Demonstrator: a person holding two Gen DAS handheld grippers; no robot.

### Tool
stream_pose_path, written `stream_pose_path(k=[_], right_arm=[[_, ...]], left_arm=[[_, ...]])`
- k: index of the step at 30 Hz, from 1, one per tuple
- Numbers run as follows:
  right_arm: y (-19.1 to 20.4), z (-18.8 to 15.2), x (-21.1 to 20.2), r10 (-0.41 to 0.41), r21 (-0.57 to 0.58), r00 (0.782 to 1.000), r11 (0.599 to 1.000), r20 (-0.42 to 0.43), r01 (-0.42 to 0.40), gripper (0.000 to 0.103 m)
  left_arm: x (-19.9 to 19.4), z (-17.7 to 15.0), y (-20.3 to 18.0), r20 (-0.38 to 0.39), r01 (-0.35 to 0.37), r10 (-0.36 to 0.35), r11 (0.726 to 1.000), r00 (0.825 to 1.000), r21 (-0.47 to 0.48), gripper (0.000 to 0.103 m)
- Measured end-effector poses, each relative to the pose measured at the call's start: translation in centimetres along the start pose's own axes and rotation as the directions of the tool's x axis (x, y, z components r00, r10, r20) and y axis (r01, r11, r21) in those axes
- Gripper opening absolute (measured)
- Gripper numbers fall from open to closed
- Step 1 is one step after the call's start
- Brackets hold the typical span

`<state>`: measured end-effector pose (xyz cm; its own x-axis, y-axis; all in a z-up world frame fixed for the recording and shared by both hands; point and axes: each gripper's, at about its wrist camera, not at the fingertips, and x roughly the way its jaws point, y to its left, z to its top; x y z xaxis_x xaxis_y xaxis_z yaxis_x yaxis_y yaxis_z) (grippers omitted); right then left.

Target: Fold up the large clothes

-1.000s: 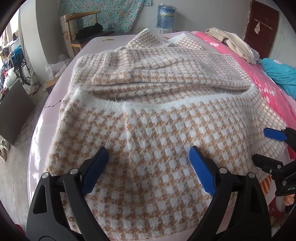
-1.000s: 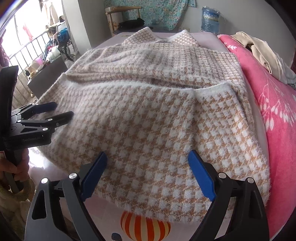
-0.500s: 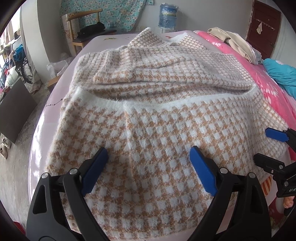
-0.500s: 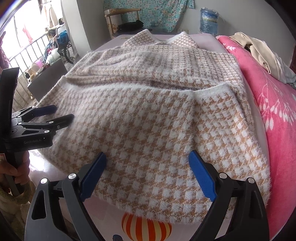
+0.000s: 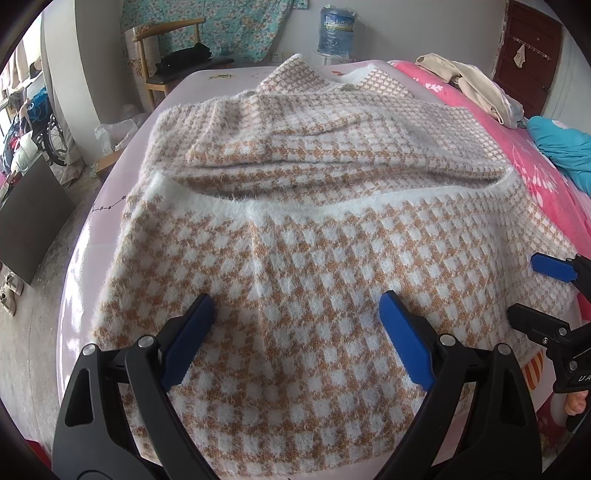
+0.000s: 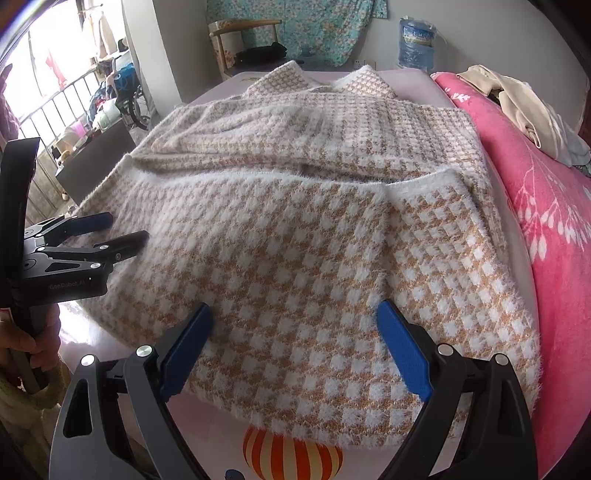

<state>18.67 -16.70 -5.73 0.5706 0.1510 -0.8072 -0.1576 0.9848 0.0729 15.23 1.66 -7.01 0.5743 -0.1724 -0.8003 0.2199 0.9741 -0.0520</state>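
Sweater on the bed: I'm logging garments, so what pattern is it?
The sweater is a tan-and-white houndstooth check with fuzzy white edging, clearest in the left wrist view.

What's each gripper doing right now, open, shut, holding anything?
Left gripper: open, holding nothing, over the fuzzy tan-and-white checked knit garment.
Right gripper: open, holding nothing, over the same garment.

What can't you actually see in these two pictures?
- Left wrist view: the checked garment's near hem, hidden behind the left tool.
- Right wrist view: the striped print on the bed, partly under the garment and cut off by the bottom edge.
- Water bottle label: too small to read.
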Motion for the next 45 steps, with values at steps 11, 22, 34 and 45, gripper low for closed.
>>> stream_pose_path(k=[11, 22, 34, 45], right_arm=[[-0.06, 0.05, -0.22, 0.004, 0.004, 1.000, 1.000, 0.006, -0.004, 0.088], [-0.16, -0.03, -0.17, 0.006, 0.007, 1.000, 1.000, 0.003, -0.006, 0.088], [-0.26, -0.01, -0.07, 0.011, 0.012, 1.000, 1.000, -0.001, -0.011, 0.088], [-0.24, 0.43, -0.55, 0.013, 0.009, 1.000, 1.000, 0.010, -0.013, 0.088]], left_arm=[[0.02, 0.00, -0.03, -0.001, -0.003, 0.003, 1.000, 1.000, 0.000, 0.088], [0.02, -0.09, 0.13, -0.004, -0.009, 0.009, 1.000, 1.000, 0.000, 0.090], [0.05, 0.04, 0.18, -0.005, -0.009, 0.009, 1.000, 1.000, -0.001, 0.091], [-0.53, 0.17, 0.04, -0.004, -0.055, 0.055, 0.998, 0.998, 0.028, 0.091]])
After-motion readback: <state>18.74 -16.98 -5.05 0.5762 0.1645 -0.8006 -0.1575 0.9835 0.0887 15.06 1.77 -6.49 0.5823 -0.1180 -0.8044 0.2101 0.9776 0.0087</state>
